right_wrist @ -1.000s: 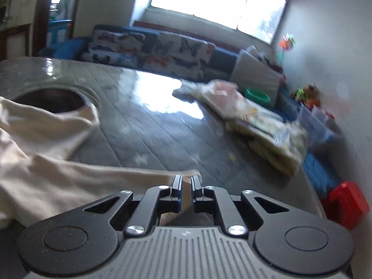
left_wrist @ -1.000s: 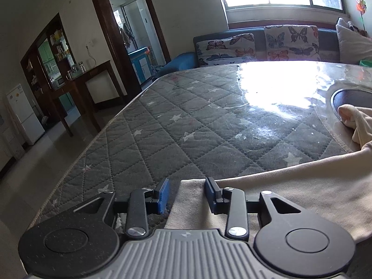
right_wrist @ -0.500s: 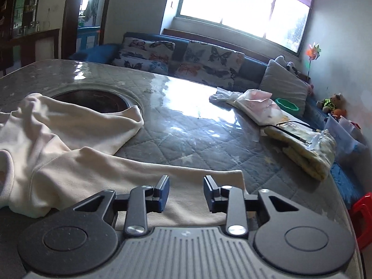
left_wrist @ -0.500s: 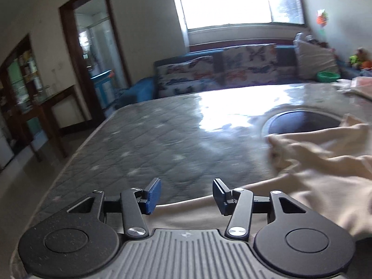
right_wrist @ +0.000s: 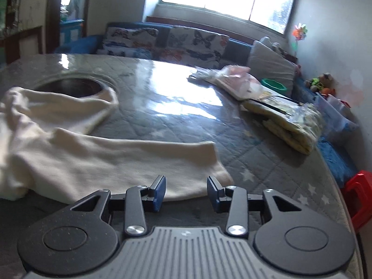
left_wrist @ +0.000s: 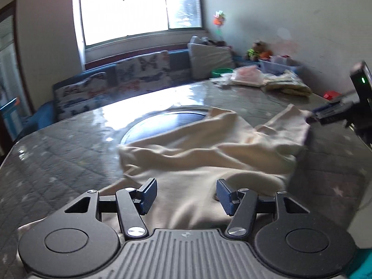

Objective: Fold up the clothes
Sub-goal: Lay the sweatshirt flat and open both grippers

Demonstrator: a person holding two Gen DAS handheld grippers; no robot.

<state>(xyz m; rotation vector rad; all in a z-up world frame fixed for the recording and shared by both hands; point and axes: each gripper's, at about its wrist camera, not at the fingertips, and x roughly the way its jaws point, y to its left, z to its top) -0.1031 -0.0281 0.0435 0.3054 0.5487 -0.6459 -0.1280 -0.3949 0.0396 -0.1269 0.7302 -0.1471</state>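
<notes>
A cream garment point(left_wrist: 209, 153) lies rumpled on the grey quilted table top point(left_wrist: 58, 153). My left gripper point(left_wrist: 186, 194) is open, its jaws wide apart just above the garment's near part. In the right wrist view the same cream garment point(right_wrist: 97, 153) spreads from the left to the middle, a flat end reaching my right gripper point(right_wrist: 186, 191). The right gripper is open and empty, just short of the garment's near edge. The right gripper also shows at the right edge of the left wrist view point(left_wrist: 325, 114), beside a corner of the cloth.
A round dark recess point(right_wrist: 69, 86) sits in the table point(right_wrist: 255, 158) behind the garment. Bagged folded items point(right_wrist: 286, 116) lie at the far right of the table. A butterfly-print sofa point(right_wrist: 167, 41) stands under the window. A red stool point(right_wrist: 358, 197) is on the floor, right.
Both grippers have opened wider; the right one let go of the garment's end, which now lies flat. The left view has swung right, over the garment.
</notes>
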